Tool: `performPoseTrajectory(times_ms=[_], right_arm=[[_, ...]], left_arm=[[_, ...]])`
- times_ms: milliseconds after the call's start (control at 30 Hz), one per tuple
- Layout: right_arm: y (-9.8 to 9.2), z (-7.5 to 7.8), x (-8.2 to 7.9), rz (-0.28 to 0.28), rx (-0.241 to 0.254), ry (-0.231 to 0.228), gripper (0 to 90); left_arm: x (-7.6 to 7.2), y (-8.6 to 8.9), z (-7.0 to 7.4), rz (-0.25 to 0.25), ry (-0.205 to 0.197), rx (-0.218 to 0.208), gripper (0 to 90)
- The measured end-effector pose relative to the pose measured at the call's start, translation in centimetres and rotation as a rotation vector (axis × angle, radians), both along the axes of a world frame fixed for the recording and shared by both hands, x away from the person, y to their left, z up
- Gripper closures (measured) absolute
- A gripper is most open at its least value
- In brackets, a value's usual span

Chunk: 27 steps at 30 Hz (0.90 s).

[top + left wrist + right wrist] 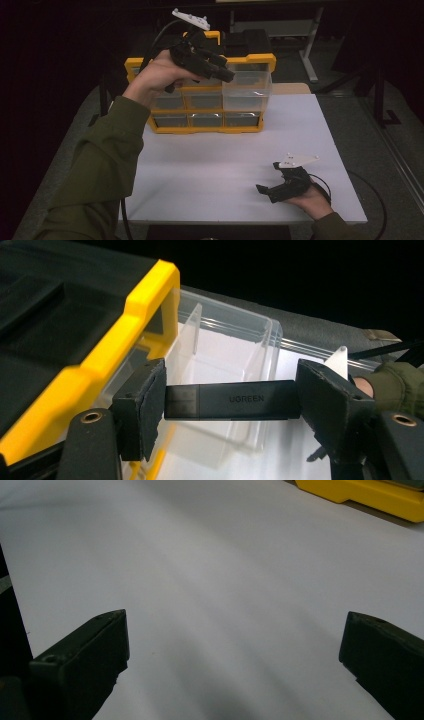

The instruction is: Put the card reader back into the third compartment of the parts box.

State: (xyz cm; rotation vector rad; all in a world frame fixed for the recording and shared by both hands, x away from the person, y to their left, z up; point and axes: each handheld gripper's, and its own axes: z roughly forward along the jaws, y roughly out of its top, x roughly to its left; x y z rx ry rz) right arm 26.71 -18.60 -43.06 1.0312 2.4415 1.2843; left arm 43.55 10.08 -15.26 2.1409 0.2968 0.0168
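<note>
Upper centre of the high view, the left tongs (227, 76) clamp a small black adapter stick (232, 400) end to end above a clear drawer (225, 347). It looks light, rigid and smooth-sided, best gripped across its flat faces. The right tongs (261, 189) rest apart, low on the bench (210, 165).

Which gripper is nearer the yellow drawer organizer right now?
Left. The left gripper is raised at the yellow drawer organizer's upper right clear drawer, shut on a black UGREEN adapter. The right gripper rests open near the table's front edge.
</note>
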Motion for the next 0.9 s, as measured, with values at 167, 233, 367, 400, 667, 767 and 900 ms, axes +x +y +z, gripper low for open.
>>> performPoseTrajectory(times_ms=[167,233,367,400,667,767,900], right_arm=[[-0.1,0.0,-0.1,-0.002,0.007,-0.003,0.0],[-0.2,0.0,-0.2,-0.005,0.010,-0.004,0.0],[-0.3,0.1,-0.3,-0.006,0.014,-0.004,0.0],[-0.3,0.1,-0.3,-0.005,0.013,-0.004,0.0],[-0.4,0.0,-0.2,-0.004,0.014,-0.001,0.0],[-0.4,0.0,-0.1,-0.008,0.013,-0.003,0.0],[-0.4,0.0,-0.2,-0.011,0.010,-0.003,0.0]], left_arm=[[0.5,-1.5,-0.2,-0.011,-0.005,0.026,30.2],[0.7,-2.1,-0.5,-0.018,-0.006,0.036,30.2],[0.9,-2.9,-1.3,-0.022,-0.012,0.055,30.2],[0.9,-3.0,-1.4,-0.021,-0.014,0.053,30.2],[1.1,-2.7,-1.5,-0.011,-0.010,0.014,26.8],[0.9,-1.8,-1.4,-0.002,-0.010,-0.006,25.3],[0.6,-0.9,-1.3,0.005,-0.009,-0.006,23.6]])
